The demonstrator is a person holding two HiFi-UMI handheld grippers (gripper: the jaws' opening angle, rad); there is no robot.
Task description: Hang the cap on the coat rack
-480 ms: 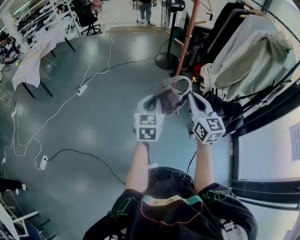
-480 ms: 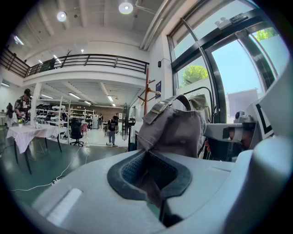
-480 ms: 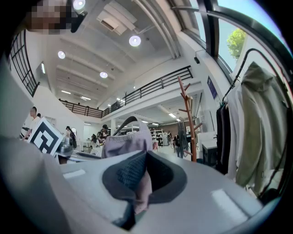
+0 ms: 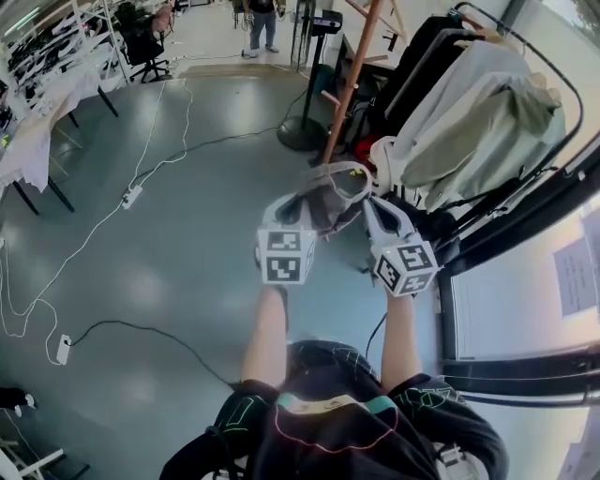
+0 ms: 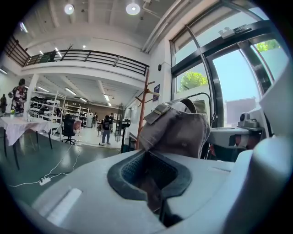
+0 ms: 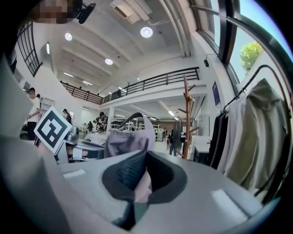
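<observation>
A grey-mauve cap hangs in the air between my two grippers, its brim arching up at the far side. My left gripper is shut on the cap's left edge, and in the left gripper view the cap rises out of the closed jaws. My right gripper is shut on the right edge, where the cap shows its cloth pinched between the dark pads. The wooden coat rack stands ahead and slightly right, its pegs bare; the coat rack and the coat rack also show in both gripper views.
A rail of hanging coats and jackets stands to the right by the window wall. The rack's round base rests on the grey floor. Cables and a power strip lie at left. Tables and a standing person are farther off.
Both grippers and the cap have moved forward toward the coat rack, which now stands closer and lower in the head view. The grip on the cap is unchanged.
</observation>
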